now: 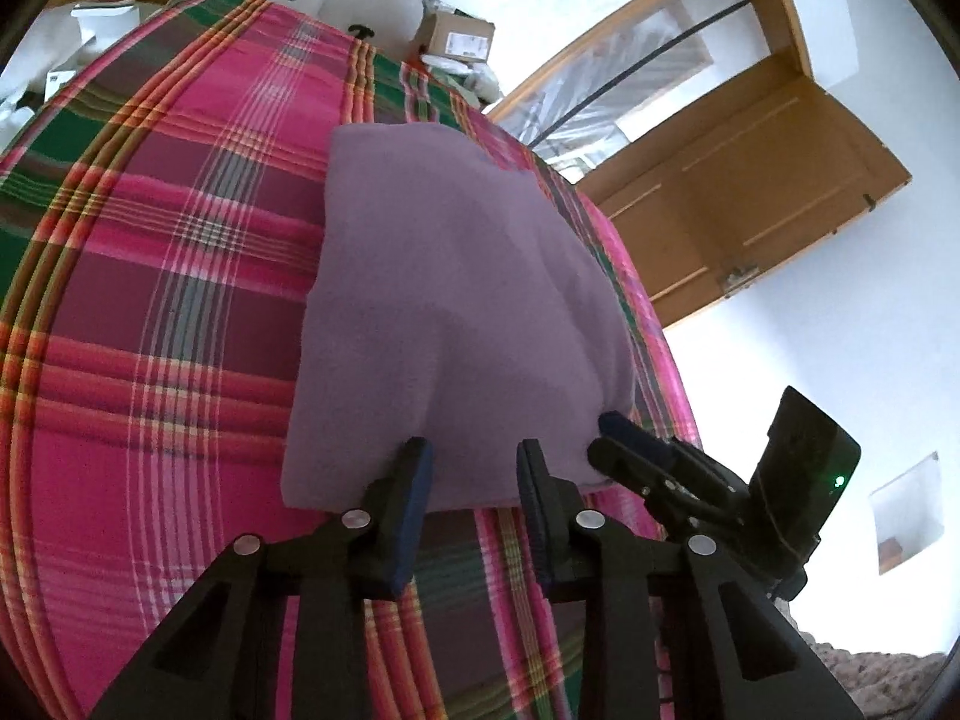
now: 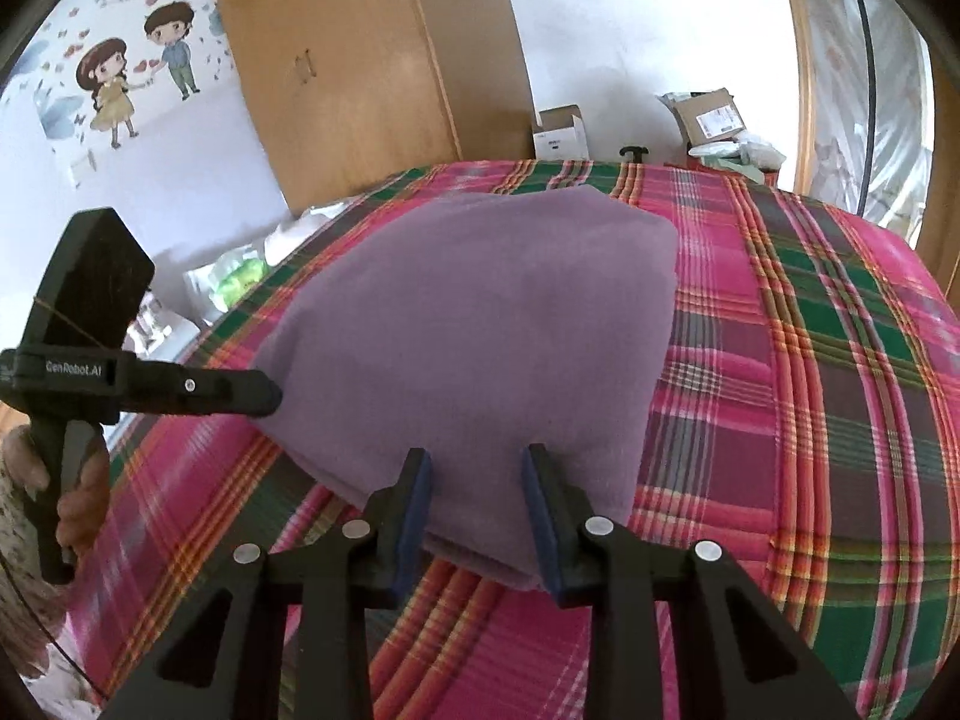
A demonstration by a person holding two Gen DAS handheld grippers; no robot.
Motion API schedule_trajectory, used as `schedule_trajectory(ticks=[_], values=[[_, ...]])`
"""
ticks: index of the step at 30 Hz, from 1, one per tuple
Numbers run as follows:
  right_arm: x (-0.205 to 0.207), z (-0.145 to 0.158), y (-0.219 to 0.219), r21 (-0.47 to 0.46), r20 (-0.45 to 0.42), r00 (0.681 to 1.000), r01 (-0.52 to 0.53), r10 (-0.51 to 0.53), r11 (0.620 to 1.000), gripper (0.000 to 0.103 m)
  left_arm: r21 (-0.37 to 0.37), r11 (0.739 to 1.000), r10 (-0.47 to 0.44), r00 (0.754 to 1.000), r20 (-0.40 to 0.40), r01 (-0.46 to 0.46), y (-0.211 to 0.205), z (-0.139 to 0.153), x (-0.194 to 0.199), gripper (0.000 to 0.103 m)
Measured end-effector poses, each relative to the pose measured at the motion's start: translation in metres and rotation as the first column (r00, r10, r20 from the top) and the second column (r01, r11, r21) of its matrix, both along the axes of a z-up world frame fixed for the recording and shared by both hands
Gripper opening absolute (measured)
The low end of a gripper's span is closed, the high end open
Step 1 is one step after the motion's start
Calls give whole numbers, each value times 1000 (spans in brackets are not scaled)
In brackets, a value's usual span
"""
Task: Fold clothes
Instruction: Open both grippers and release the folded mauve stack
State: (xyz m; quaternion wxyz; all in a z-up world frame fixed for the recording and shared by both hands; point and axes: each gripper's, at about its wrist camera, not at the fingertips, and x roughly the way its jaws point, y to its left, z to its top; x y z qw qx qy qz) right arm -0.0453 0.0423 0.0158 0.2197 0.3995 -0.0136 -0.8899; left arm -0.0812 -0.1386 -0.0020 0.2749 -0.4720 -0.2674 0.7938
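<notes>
Cloth [image 1: 456, 312], purple and folded, lies on the plaid bed [image 1: 150, 300] just ahead of us. We hold our left gripper [image 1: 474, 480] and right gripper [image 2: 477, 489] at its near edge, both spread wide. Beyond stand boxes [image 2: 561, 132] and a wardrobe [image 2: 360, 60].

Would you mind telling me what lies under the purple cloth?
The purple cloth lies folded on a plaid bedspread, which shows all around it. Whatever is directly beneath the cloth is covered.

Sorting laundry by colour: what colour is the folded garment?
Plain purple garment, clearest in the right wrist view.
</notes>
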Motion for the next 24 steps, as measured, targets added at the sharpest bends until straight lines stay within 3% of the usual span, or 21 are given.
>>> schedule_trajectory(ticks=[14, 21, 24], values=[[24, 8, -11, 92, 14, 997, 68, -70, 993, 31, -82, 995, 52, 999, 6, -52, 12, -2, 23, 29], [37, 4, -14, 140, 59, 992, 107, -116, 984, 31, -192, 980, 65, 998, 20, -60, 33, -8, 37, 30], [37, -3, -10, 136, 97, 978, 173, -187, 975, 43, -249, 964, 97, 995, -11, -97, 38, -4, 41, 30]])
